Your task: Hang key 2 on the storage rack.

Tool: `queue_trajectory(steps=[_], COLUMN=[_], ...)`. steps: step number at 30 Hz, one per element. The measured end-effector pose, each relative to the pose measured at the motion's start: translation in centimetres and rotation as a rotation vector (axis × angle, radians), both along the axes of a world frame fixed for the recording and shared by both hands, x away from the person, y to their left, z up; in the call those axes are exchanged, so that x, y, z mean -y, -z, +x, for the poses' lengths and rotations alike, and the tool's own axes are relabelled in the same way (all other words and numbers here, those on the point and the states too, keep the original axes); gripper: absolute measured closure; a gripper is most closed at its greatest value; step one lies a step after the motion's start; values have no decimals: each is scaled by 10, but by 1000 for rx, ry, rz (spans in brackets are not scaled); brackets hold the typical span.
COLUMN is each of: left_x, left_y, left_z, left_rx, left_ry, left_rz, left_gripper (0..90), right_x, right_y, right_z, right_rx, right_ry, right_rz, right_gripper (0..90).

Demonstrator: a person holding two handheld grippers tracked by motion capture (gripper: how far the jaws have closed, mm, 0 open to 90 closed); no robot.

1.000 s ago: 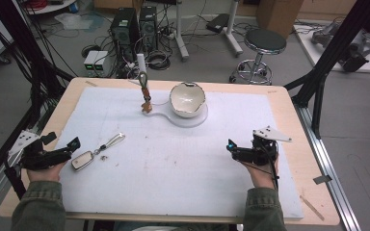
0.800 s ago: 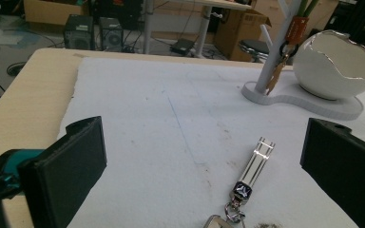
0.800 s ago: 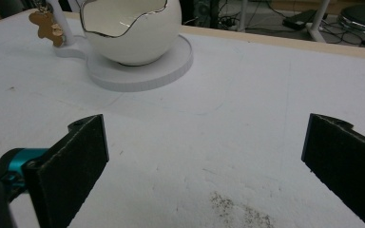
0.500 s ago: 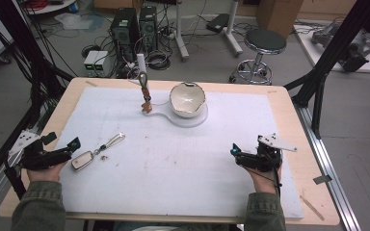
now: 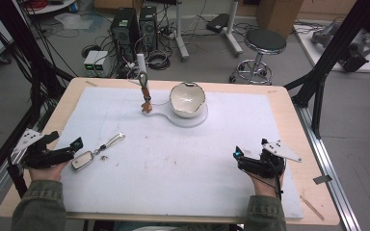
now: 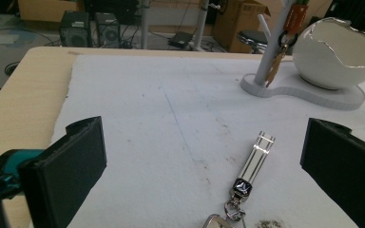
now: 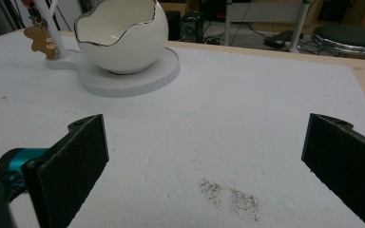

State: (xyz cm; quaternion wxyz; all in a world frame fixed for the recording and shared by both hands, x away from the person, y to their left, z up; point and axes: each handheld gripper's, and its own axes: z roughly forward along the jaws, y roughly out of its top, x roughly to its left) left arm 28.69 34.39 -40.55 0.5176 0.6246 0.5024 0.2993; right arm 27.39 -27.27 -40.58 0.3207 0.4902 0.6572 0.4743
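A silver key fob with a metal strap keychain (image 5: 99, 150) lies on the white mat at the left, just ahead of my left gripper (image 5: 76, 144). In the left gripper view the strap (image 6: 257, 159) lies between the wide-apart jaws of that gripper (image 6: 204, 161), which is open. A white eggshell-shaped bowl (image 5: 188, 98) stands on a white base (image 5: 198, 120) at the back middle. Beside it a post (image 5: 142, 72) carries a brown charm (image 5: 146, 107). My right gripper (image 5: 236, 154) rests low at the front right, open and empty (image 7: 204, 161), facing the bowl (image 7: 123, 38).
The white mat (image 5: 183, 168) covers most of the wooden table (image 5: 313, 144). A patch of dark specks (image 7: 230, 194) marks the mat ahead of the right gripper. Beyond the far edge are computer cases (image 5: 135, 24), cables and a stool (image 5: 265, 43).
The right gripper has slid slightly to the right and toward the table's front edge. The left gripper and the keychain have stayed where they were.
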Motion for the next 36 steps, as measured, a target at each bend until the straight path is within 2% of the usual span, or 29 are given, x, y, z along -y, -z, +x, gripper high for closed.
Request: queue_trajectory(steps=[5, 11, 16, 21, 28, 36], left_x=[2, 11, 17, 19, 34, 46], left_y=[-2, -7, -7, -6, -5, -4], left_z=[3, 10, 16, 20, 29, 37], left_rx=[-10, -42, -76, -114, -160, -217], left_ry=[18, 59, 93, 124, 184, 252], left_rz=[16, 74, 108, 120, 172, 183], left_gripper=[17, 17, 17, 17, 17, 17], right_x=[0, 1, 2, 2, 2, 2], right_y=[0, 0, 1, 0, 0, -1], right_z=[-1, -2, -3, -4, -4, -4], right_rx=[5, 20, 16, 27, 33, 35], right_ry=[1, 0, 1, 3, 2, -5], right_rz=[-2, -9, -5, 3, 2, -1], right_gripper=[5, 5, 5, 5, 5, 5])
